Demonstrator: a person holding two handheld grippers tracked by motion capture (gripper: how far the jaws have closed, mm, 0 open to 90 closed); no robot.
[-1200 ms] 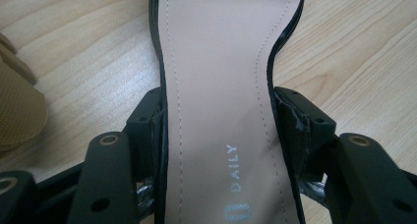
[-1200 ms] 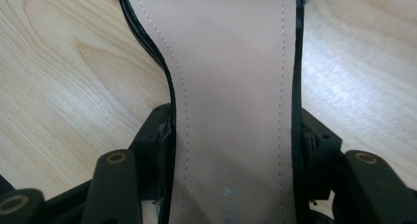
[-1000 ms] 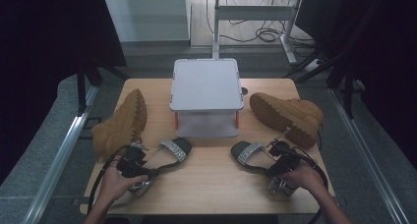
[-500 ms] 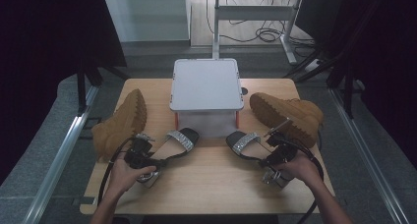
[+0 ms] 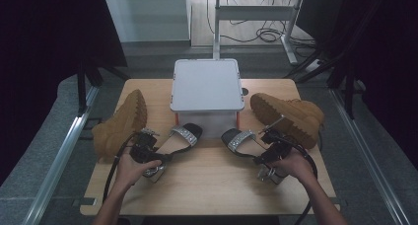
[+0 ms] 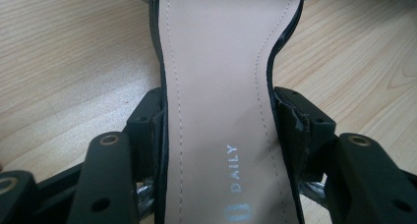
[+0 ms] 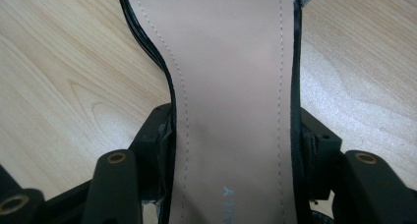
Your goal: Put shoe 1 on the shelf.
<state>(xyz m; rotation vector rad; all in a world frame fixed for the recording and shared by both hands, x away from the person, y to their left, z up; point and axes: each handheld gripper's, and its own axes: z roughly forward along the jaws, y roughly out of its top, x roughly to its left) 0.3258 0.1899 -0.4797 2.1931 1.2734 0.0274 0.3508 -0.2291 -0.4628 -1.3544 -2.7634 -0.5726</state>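
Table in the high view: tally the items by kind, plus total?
Sandals: 2, left sandal held in the left tongs, right sandal in the right tongs
Tan boots: 2, left boot, right boot
White box: 1
Total: 5

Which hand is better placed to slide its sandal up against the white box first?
Probably left: the left gripper grips its sandal, whose toe nearly touches the box; the right sandal lies slightly farther back.

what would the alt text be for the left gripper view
The left gripper is shut on a black sandal, its two black jaws pressing the sides of the beige insole, which bears the printed word DAILY. The sandal extends away over a light wooden table.
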